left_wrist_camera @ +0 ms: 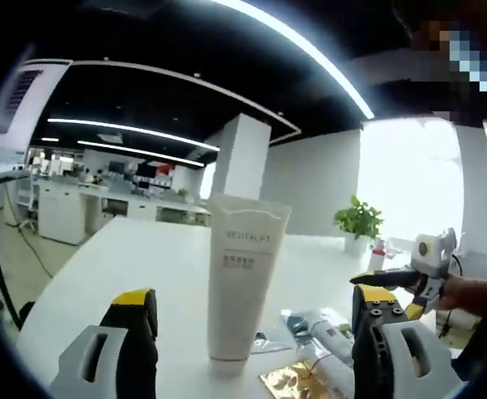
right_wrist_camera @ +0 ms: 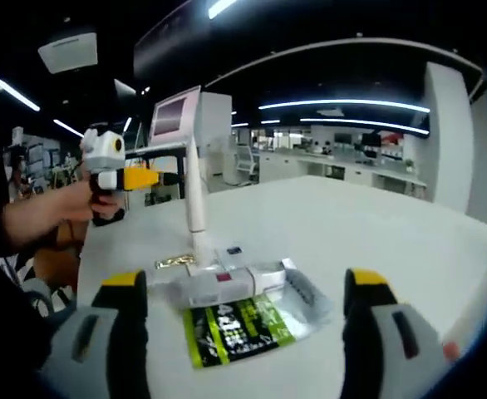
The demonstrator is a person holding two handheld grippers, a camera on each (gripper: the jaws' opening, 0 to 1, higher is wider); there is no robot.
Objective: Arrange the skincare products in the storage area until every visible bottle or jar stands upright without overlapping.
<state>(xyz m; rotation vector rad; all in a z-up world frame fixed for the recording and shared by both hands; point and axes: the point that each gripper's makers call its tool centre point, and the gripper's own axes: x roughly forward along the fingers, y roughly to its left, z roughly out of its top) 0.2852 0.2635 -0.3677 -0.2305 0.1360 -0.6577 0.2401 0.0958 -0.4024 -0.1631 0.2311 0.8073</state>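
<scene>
In the left gripper view our left gripper has its jaws spread wide, holding nothing, and the tall white squeeze tube stands upright on its cap on the white table between them. Clear-wrapped packets lie flat at its four o'clock. In the right gripper view our right gripper is also wide and empty; a green-and-black sachet lies flat between its jaws, the tube beyond it at eleven o'clock.
</scene>
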